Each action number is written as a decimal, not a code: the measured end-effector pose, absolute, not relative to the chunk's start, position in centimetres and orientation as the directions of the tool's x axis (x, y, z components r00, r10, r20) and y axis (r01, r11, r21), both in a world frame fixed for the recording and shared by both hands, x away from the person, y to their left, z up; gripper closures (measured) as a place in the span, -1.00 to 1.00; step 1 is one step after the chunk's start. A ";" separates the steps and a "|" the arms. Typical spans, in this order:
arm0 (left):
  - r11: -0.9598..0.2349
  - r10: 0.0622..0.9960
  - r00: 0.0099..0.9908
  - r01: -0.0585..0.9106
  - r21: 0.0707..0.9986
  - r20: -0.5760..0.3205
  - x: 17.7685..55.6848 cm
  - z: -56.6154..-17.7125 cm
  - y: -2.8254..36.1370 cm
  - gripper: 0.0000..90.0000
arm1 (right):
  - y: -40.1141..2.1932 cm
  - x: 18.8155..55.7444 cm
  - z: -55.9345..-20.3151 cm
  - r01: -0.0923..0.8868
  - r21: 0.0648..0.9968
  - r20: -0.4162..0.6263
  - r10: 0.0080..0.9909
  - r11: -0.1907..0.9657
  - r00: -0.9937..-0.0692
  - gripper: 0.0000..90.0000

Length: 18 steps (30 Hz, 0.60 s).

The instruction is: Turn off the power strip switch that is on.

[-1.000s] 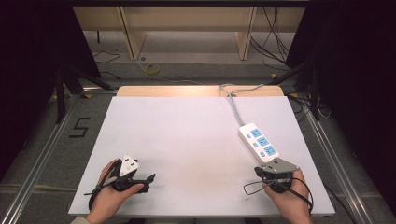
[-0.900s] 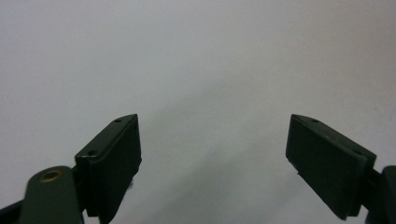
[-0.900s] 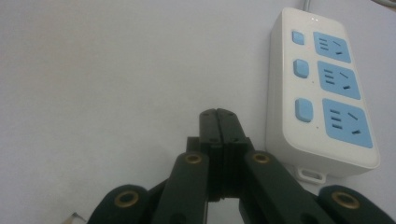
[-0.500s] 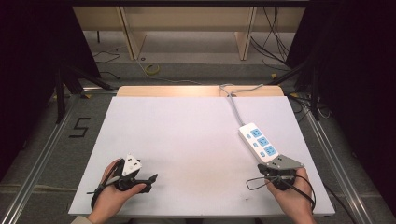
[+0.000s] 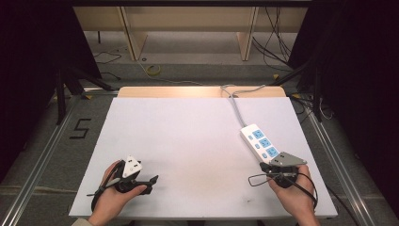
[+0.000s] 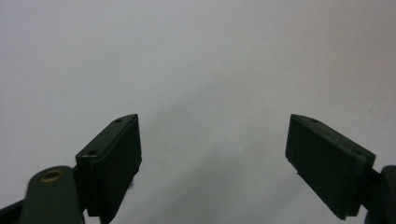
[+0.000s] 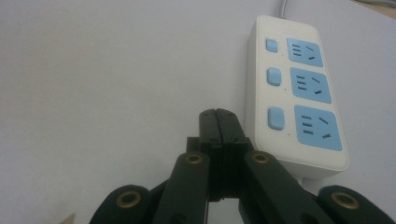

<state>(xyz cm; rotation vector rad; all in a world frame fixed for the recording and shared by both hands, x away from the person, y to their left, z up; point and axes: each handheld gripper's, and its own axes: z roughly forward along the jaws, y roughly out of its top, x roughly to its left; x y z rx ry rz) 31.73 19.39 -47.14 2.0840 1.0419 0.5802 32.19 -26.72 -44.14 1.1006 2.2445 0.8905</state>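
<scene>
**Two hand-held grippers poised, one power strip in play**

Two hand-held grippers sit at the near edge of the white bench, and the action is all on the right side. The right hand-held gripper has its jaws pressed flat together with nothing between them, its tip hovering just beside the near end of the power strip. From the high view, that power strip lies flat toward the right of the bench, grey cord trailing off over the far edge, with the right hand-held gripper right at its near end.

Over on the left, the left hand-held gripper stands wide open over bare bench surface, gripping nothing, well apart from the strip. In the high view the left hand-held gripper rests low near the front edge.

My read: this is the approach step, with closed jaws lined up near the row of three blue switches (a closed tip makes a handy pusher). The next move likely calls for a short nudge forward and a careful press on one switch, or else opening the jaws to take hold of the strip's body.
</scene>
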 end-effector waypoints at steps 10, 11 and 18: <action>-0.405 0.821 0.567 0.495 0.768 0.067 31.7 -47.2 19.6 -0.58 | -26.5 33.2 -43.9 0.522 0.720 -0.115 0.821 0.456 -0.559 1.00; -0.409 0.819 0.570 0.493 0.768 0.071 31.7 -47.1 19.6 -0.58 | -26.4 33.3 -43.8 0.520 0.719 -0.118 0.819 0.460 -0.561 1.00; -0.413 0.816 0.574 0.492 0.766 0.071 31.7 -47.2 19.4 -0.58 | -26.4 33.5 -43.5 0.522 0.715 -0.124 0.820 0.464 -0.559 1.00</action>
